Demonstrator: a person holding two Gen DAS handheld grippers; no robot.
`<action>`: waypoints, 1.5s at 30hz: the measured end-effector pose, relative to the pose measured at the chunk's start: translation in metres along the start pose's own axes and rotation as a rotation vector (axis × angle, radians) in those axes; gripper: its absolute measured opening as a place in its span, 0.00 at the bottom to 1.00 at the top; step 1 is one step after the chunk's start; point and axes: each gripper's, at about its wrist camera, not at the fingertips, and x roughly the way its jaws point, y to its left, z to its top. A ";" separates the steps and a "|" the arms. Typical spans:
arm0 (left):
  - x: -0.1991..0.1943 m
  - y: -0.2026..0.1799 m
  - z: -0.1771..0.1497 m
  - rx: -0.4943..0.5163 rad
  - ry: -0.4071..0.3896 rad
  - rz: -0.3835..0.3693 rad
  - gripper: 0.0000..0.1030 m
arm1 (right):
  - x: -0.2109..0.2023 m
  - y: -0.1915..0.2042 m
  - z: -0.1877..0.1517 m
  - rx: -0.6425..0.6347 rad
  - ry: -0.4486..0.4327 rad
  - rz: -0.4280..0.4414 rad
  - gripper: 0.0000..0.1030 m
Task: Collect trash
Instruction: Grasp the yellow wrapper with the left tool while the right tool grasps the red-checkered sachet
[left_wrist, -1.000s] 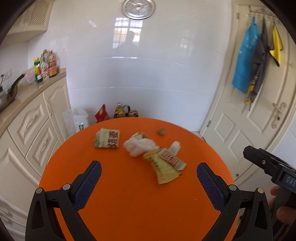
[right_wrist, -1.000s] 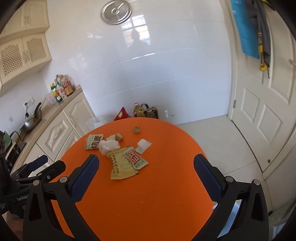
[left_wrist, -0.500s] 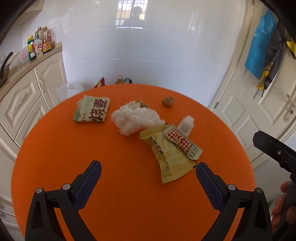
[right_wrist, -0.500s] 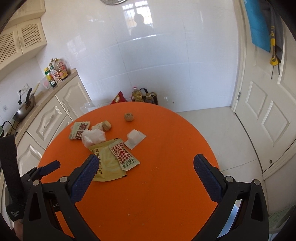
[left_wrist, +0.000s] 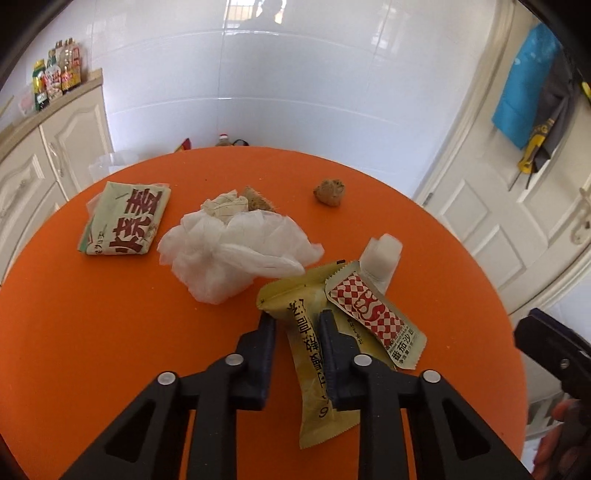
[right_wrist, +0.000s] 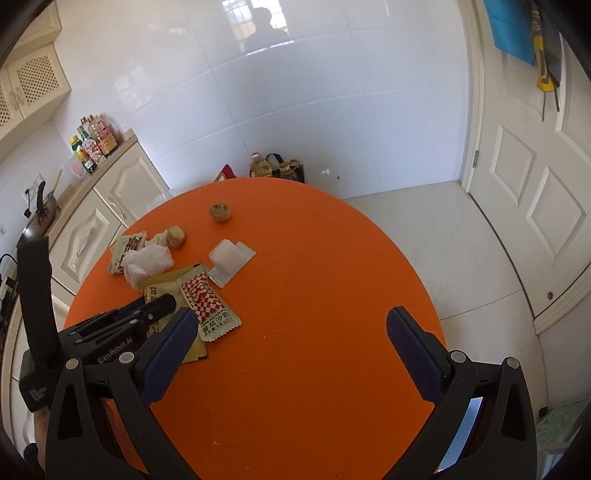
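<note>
L gripper (left_wrist: 297, 319) has just closed onto the crinkled yellow foil wrapper (left_wrist: 314, 354) on the round orange table (left_wrist: 110, 332), pinching across its long axis; R gripper (right_wrist: 291, 339) gapes wide, empty, farther off.

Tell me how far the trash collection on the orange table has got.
Nothing looks collected. In hand: the left hand-held gripper has just closed on the yellow wrapper, which lies on the orange table. Left: the red-checked sachet, crumpled white bag, green packet, clear cup and brown lumps. The right hand-held gripper is open and empty.
</note>
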 end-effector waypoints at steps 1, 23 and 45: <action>0.000 0.001 0.000 0.007 -0.004 -0.015 0.15 | 0.001 0.002 -0.001 -0.003 0.004 0.004 1.00; -0.044 0.079 -0.026 -0.030 -0.082 0.002 0.11 | 0.074 0.099 -0.023 -0.402 0.082 -0.007 0.60; -0.077 0.069 -0.054 -0.083 -0.096 0.006 0.11 | 0.091 0.132 -0.020 -0.528 0.134 0.128 0.18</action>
